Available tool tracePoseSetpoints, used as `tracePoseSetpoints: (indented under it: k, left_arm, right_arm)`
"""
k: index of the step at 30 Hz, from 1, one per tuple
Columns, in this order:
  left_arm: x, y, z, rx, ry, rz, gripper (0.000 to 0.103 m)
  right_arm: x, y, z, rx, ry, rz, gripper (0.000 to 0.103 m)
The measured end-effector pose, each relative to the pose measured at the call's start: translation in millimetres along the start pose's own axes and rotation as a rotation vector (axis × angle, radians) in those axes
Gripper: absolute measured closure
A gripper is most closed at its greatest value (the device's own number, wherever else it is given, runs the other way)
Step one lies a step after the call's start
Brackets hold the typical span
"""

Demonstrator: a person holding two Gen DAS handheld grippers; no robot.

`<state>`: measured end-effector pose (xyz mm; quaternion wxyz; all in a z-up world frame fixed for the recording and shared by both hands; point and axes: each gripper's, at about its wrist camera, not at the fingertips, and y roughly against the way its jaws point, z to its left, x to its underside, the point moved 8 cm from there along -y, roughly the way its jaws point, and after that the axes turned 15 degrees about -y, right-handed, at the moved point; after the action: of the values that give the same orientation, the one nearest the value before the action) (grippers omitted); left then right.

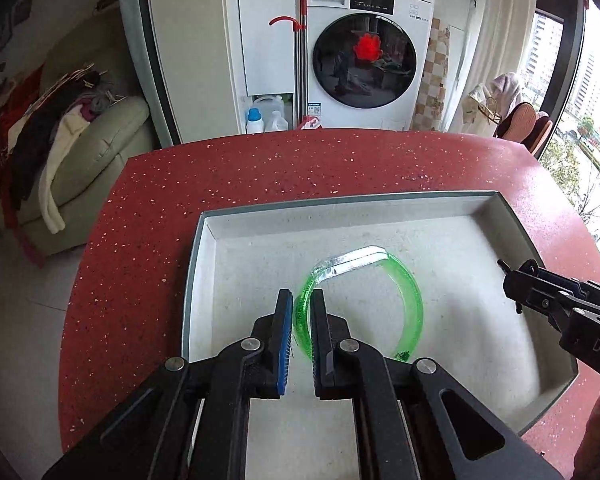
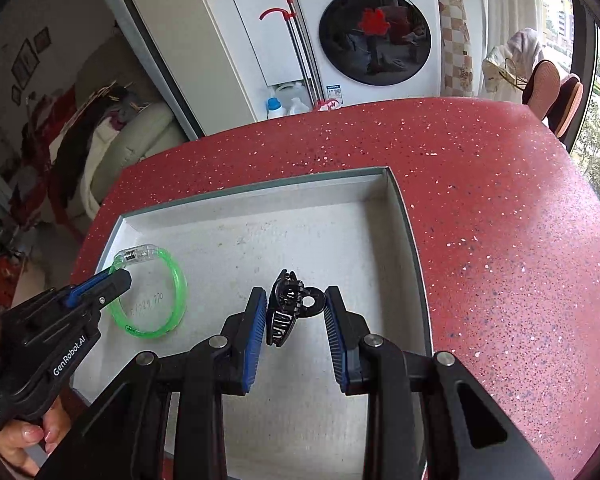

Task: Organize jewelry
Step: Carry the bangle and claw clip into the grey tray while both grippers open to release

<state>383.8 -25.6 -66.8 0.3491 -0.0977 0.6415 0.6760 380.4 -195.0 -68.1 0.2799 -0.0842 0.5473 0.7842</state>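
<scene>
A green translucent bracelet (image 1: 410, 300) with a clear clasp lies in the shallow white tray (image 1: 340, 208). My left gripper (image 1: 302, 300) straddles its left rim; the fingers are slightly apart and I cannot tell whether they pinch it. It also shows in the right wrist view (image 2: 172, 304), with the left gripper (image 2: 112, 280) over its near-left rim. My right gripper (image 2: 296, 304) is open; a black hair claw clip (image 2: 286, 312) sits between its fingers on the tray floor (image 2: 260, 248), next to the left finger. The right gripper also shows in the left wrist view (image 1: 512, 280).
The tray rests on a red speckled countertop (image 1: 260, 168) whose far edge curves. Beyond it stand a white washing machine (image 1: 364, 60), a red-handled mop (image 1: 300, 60), detergent bottles (image 1: 256, 120) and a sofa piled with clothes (image 1: 72, 140).
</scene>
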Motion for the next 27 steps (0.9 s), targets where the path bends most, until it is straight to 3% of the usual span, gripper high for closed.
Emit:
tracePoseSetpoints:
  k: [10,14,20,27]
  left_arm:
    - [11.3,-18.4,-6.8,-0.096,-0.087,0.028,0.077]
    - [16.8,-19.7,-7.0,-0.081,-0.07,0.051,0.077]
    - [19.4,8.3,-2.5,-0.062,-0.033,-0.011,0.076]
    - [31.9,53.5,-0.8,0.004,0.007,-0.074,0.076]
  right_arm:
    - [17.0,-13.2,-1.5,0.044,0.035,0.004,0.069]
    - [18.1,-6.5,0.0,0.021,0.022,0.01,0.047]
    - [20.0,26.3,4.6,-0.033,-0.007,-0.03,0.031]
    - [40.8,76.7,8.4,-0.095,-0.045,-0.075,0.024]
